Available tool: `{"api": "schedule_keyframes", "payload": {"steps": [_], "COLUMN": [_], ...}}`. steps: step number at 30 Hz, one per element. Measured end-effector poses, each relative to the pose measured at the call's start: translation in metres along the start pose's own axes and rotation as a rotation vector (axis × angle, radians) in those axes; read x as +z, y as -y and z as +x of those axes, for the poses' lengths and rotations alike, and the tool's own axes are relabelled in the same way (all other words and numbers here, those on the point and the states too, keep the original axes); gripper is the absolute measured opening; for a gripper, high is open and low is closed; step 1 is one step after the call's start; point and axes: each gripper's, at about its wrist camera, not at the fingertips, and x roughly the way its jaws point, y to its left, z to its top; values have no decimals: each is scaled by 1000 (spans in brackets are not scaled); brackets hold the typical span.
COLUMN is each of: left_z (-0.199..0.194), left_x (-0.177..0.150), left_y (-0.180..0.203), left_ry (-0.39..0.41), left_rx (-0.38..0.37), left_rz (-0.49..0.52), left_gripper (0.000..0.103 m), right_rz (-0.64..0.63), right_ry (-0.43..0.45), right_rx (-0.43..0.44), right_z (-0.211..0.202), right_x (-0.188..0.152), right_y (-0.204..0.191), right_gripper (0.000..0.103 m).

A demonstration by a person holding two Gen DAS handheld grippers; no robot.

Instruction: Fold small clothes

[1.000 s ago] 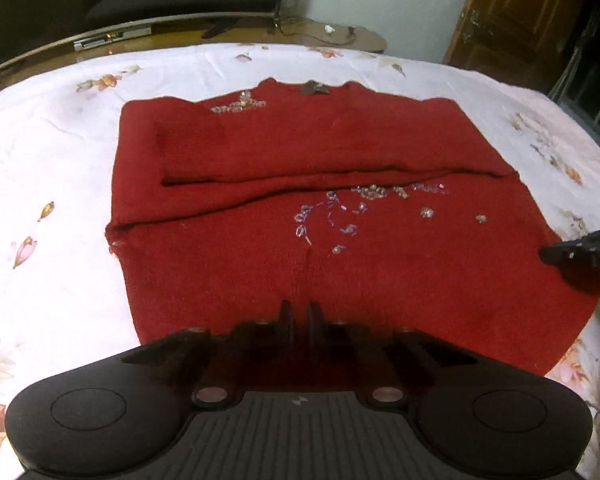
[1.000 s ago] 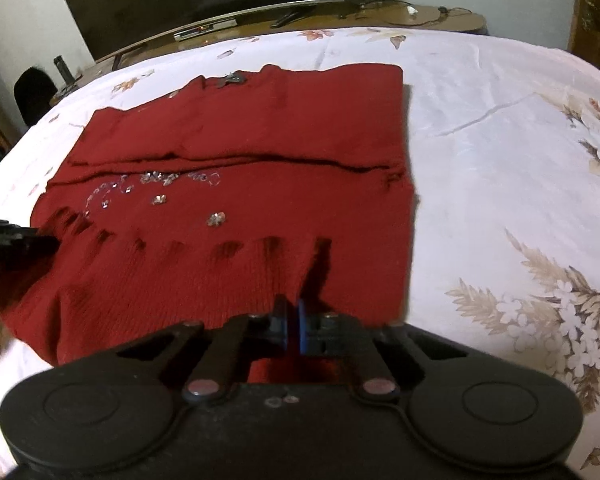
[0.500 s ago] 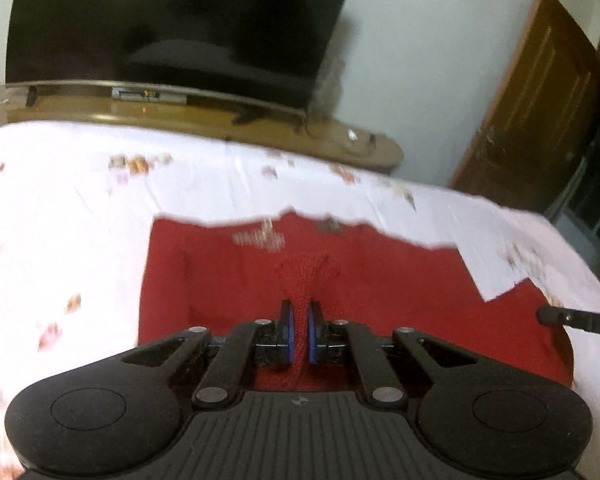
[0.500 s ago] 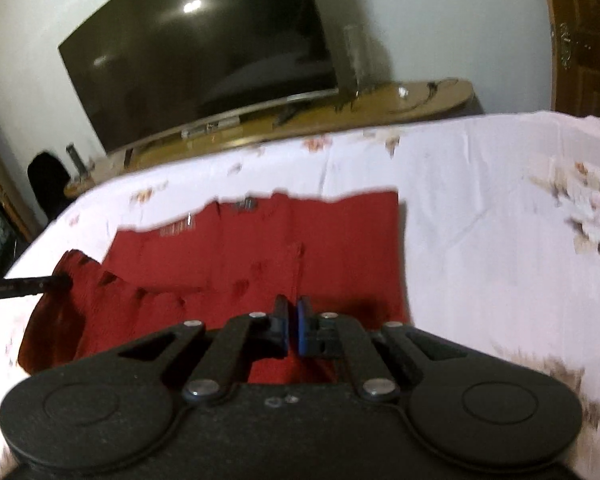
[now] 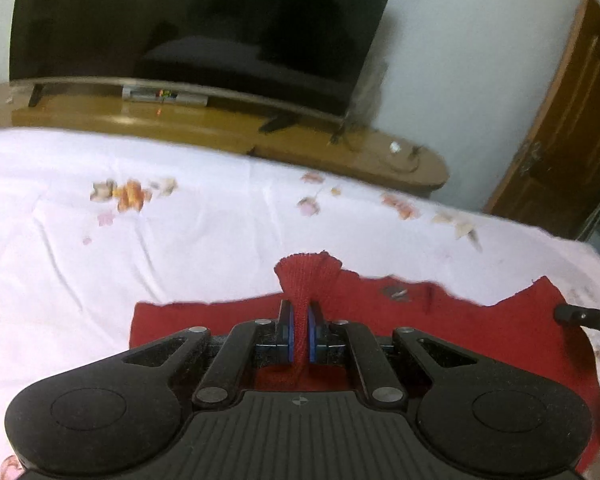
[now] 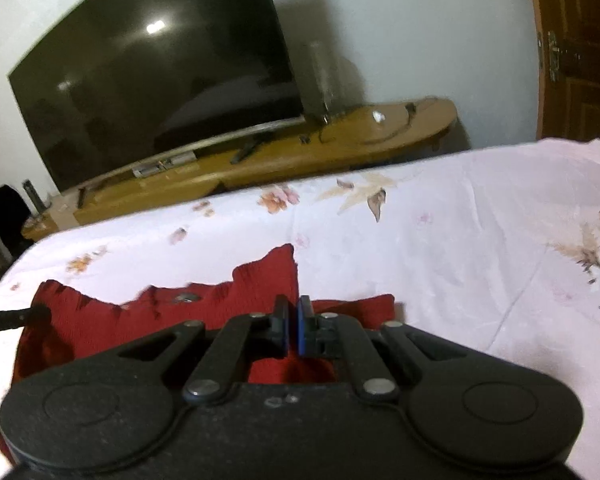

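Gripper bodies hide the red sweater's near part in both views

No text, label, brand or number can be read anywhere in either view.

A big bed has a white flowery sheet. A red sweater lies on it.

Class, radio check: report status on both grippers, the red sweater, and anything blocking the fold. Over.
Left gripper shut on red sweater, hem bunched between pads. Right gripper shut on hem too. Hem raised off floral bedsheet. Nothing in the way.
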Motion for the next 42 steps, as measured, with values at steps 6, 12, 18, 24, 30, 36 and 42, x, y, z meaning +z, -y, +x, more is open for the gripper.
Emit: {"api": "schedule_keyframes", "payload": {"steps": [6, 12, 18, 24, 30, 36, 42], "left_z": [39, 14, -22, -1, -24, -49, -55], "left_x": [-15, -13, -15, -46, -49, -62, -94], "left_y": [-8, -12, 2, 15, 24, 31, 35], "left_ry": [-119, -106, -21, -142, -121, -140, -169], "left_rx": [72, 74, 45, 127, 177, 224, 250], "left_rz": [11, -3, 15, 63, 71, 107, 163], "left_gripper": [6, 24, 70, 70, 70, 71, 75], "right_rz": [-15, -15, -50, -136, -93, -134, -177], "right_ry": [-148, -135, -53, -149, -124, -94, -151], "right_rx": [-92, -153, -113, -156, -124, -71, -94], "right_z": [50, 42, 15, 28, 10, -22, -30], "right_x": [-25, -27, -24, -56, -56, -72, -106], "right_y": [5, 5, -10, -29, -30, -53, -58], "right_gripper": [9, 23, 25, 22, 25, 25, 25]}}
